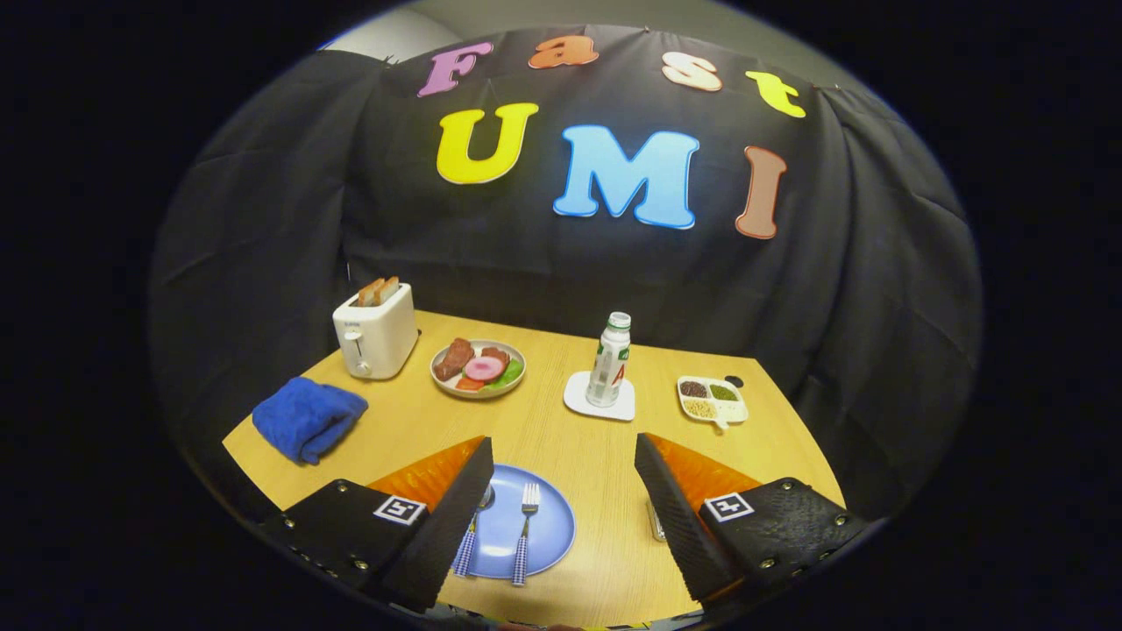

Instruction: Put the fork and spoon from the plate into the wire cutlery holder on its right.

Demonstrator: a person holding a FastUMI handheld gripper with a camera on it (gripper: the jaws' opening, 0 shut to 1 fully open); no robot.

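Tongs [561, 517] held released; one fork [525, 532] seen between fingers on plate [548, 526], one spoon [473, 526] half hidden by left finger.

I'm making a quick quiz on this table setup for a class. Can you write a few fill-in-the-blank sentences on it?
1. The fork lies on the blue ____.
2. Bread slices stick out of the white ____.
3. The bottle stands on a white ____.
4. The gripper fingers are spread ____, holding nothing.

Missing words: plate; toaster; coaster; open.
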